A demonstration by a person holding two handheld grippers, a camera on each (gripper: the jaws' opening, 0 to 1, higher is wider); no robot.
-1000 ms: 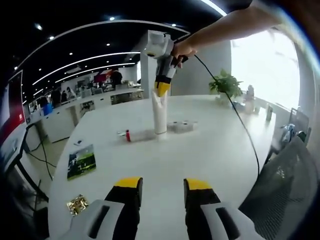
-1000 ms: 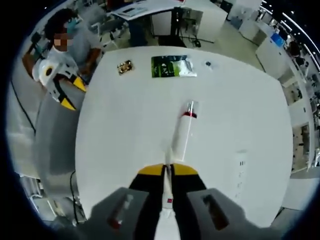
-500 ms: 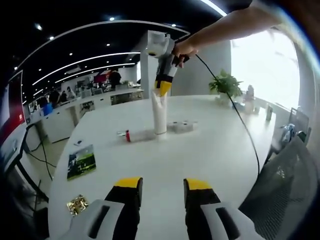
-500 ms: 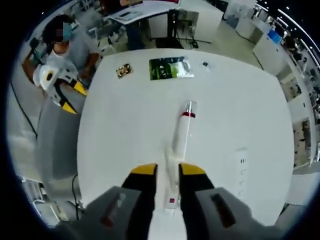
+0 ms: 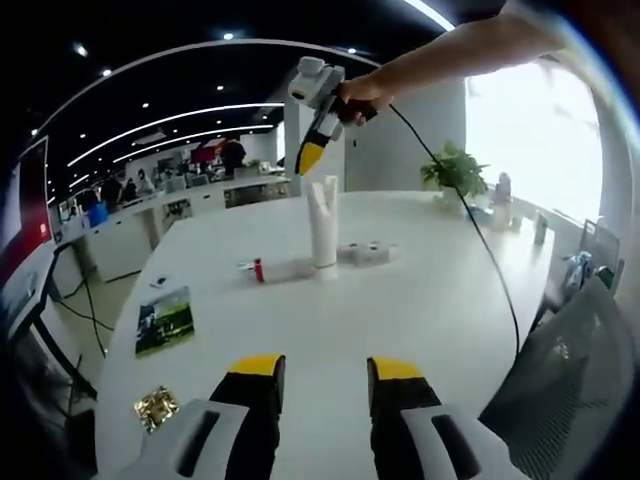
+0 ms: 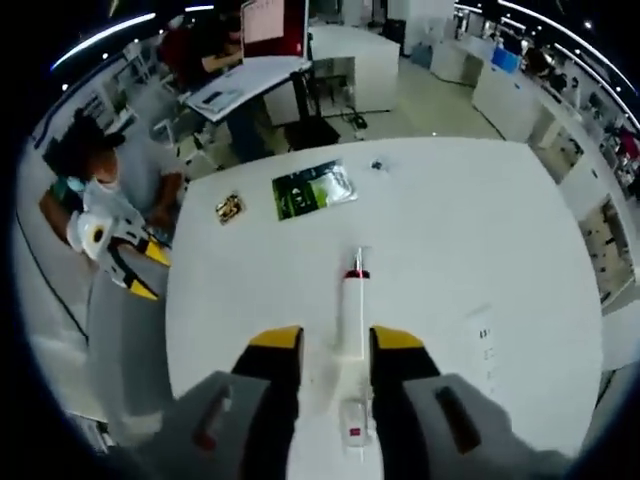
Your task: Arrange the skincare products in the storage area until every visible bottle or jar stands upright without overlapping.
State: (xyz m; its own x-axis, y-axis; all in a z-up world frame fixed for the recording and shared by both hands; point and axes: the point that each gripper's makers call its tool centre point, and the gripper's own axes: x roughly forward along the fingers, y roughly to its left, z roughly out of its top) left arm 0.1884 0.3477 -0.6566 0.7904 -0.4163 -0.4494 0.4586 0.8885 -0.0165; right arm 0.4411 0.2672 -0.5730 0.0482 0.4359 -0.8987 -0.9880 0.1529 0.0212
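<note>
A large white desk [image 5: 430, 300] in an open office is seen in both views.

In the left gripper view, the left gripper [image 5: 322, 395] sits low at the near edge of the desk, its two yellow-tipped jaws parted with nothing between them. Toward the middle of the desk a white tube [image 5: 322, 226] stands upright on its cap end, its crimped end up. Just beside its base, on the left, a second white tube with a red band [image 5: 280, 270] lies on its side. A small white power strip [image 5: 368, 253] lies just to the right of the upright tube. Above the upright tube the right gripper [image 5: 309, 160] is held in a hand [image 5: 358, 95], tilted, with its yellow tips clear of the tube's top. A black cable [image 5: 478, 240] hangs from it down toward the desk's right edge. A green leaflet [image 5: 164, 323] and a small gold wrapper [image 5: 156, 408] lie near the left edge. A potted plant [image 5: 453, 170] stands at the far right side.

In the right gripper view, the desk is seen from above. The right gripper's [image 6: 336, 345] jaws are open and hold nothing. The upright tube's [image 6: 352, 425] top is seen below and between them, not touched. The lying tube [image 6: 352, 300] stretches away beyond it, red band at its far end. The leaflet [image 6: 313, 189] and wrapper [image 6: 229, 208] lie farther off. At left, the left gripper [image 6: 135, 275] is seen held by a seated person [image 6: 125, 170].
</note>
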